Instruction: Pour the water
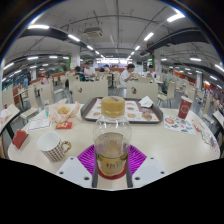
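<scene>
A clear glass bottle (112, 145) with a wide mouth stands upright between my fingers, its lower half filled with a pale amber liquid. A red band runs round its base. My gripper (112, 160) is shut on the bottle, with the purple pads (89, 158) pressing on its left and right sides. A white patterned mug (52, 148) stands on the white table (160, 145), to the left of the fingers and a little ahead of them.
Beyond the bottle lies a dark tray (140, 117) with a burger box and food. A paper cup of fries (63, 112) sits at the far left, and a red box (184, 108) and papers at the right. People (128, 72) sit at tables farther back.
</scene>
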{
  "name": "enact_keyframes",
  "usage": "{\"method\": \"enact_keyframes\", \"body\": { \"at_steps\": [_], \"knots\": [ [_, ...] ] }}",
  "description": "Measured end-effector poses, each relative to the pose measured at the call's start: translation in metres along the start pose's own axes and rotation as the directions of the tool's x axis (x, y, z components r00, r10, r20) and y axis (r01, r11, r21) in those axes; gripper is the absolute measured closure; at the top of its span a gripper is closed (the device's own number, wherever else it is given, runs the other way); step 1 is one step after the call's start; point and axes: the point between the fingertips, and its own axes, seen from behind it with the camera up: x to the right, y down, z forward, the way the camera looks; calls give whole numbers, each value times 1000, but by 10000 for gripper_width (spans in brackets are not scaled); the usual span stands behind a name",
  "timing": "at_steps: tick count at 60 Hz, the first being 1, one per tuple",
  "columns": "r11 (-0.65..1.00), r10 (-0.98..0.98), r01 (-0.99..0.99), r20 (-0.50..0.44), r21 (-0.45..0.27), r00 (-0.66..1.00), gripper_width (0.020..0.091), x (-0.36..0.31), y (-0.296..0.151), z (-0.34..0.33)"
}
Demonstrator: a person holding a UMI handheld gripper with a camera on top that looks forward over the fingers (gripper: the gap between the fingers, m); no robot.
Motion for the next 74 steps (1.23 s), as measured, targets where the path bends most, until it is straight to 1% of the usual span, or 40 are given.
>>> {"method": "enact_keyframes", "body": {
  "at_steps": [1, 2, 3, 4, 7, 8, 9, 12, 13, 14, 15, 19, 24, 29, 40, 54, 61, 69, 74],
  "knots": [
    [1000, -4, 4, 0, 3, 1000, 713, 0, 0, 0],
    [1000, -5, 5, 0, 3, 1000, 689, -1, 0, 0],
    [1000, -4, 4, 0, 5, 1000, 685, -1, -1, 0],
    [1000, 0, 0, 3, 2, 1000, 658, 2, -1, -1],
    [1000, 3, -3, 4, -15, 1000, 607, 0, 2, 0],
    [1000, 3, -3, 4, -29, 1000, 575, 0, 4, 0],
    [999, 2, -2, 6, -43, 1000, 515, 0, 5, -1],
    [997, -4, 5, 8, -74, 1000, 251, 1, 7, -6],
    [997, -8, 8, 4, -81, 1000, 243, 3, 5, -10],
    [996, -12, 12, -4, -88, 1000, 279, 4, 4, -14],
    [995, -16, 14, -13, -96, 1000, 293, 6, 3, -18],
    [993, -34, 30, -33, -116, 999, 244, 9, -5, -43],
    [987, -37, 30, -46, -158, 998, 264, 6, -12, -82],
    [982, -12, 4, -42, -187, 999, 253, -3, -17, -122],
    [981, 5, -17, -61, -196, 998, 254, -14, -28, -187],
    [985, -13, -4, -96, -171, 995, 254, -16, -39, -215],
    [982, -10, -10, -105, -190, 994, 256, -14, -37, -220],
    [985, 7, -23, -93, -171, 996, 256, -19, -43, -222],
    [983, 3, -20, -98, -180, 995, 256, -19, -41, -222]
  ]
}}
